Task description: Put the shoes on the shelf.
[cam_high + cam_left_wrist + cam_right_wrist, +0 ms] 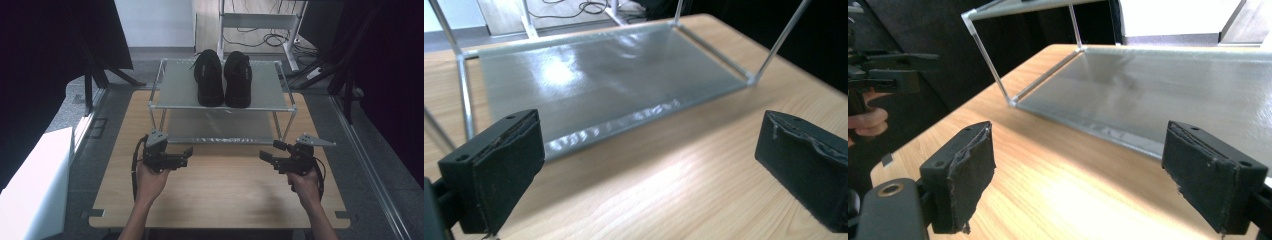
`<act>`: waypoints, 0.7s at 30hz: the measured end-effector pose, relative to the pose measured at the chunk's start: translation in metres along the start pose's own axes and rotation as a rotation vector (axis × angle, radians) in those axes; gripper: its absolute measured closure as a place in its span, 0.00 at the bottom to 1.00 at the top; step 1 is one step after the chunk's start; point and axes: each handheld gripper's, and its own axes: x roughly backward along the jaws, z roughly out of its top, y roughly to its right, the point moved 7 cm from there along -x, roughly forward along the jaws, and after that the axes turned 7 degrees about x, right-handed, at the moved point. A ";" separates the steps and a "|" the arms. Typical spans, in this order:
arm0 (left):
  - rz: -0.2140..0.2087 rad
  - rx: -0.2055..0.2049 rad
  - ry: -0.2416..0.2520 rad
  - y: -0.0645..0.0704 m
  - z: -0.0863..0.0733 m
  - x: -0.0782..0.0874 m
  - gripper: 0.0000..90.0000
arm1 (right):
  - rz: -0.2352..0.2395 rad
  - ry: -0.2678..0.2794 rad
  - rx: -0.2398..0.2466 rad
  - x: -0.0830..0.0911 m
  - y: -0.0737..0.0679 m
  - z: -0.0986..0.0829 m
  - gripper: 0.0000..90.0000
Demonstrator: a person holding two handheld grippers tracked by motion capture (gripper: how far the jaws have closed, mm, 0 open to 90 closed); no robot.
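I note my left gripper (189,153) and right gripper (264,154), low centre of frame, both spread wide over the table (220,195). The shoes (223,79) stand upper centre, atop the rack (175,85).

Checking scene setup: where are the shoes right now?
In the high view, the pair of black shoes sits side by side on the rack's top shelf, beyond both grippers.

Black left tool (187,154), black right tool (266,152), grey three-cornered plates, black cables
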 end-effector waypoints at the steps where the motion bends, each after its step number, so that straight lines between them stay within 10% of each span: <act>1: 0.006 -0.013 -0.005 0.000 -0.003 0.001 0.00 | -0.003 -0.008 0.006 0.002 0.000 -0.002 0.14; 21: -0.020 -0.061 -0.050 0.008 -0.071 -0.002 0.00 | -0.107 -0.171 0.087 0.015 -0.004 -0.063 0.00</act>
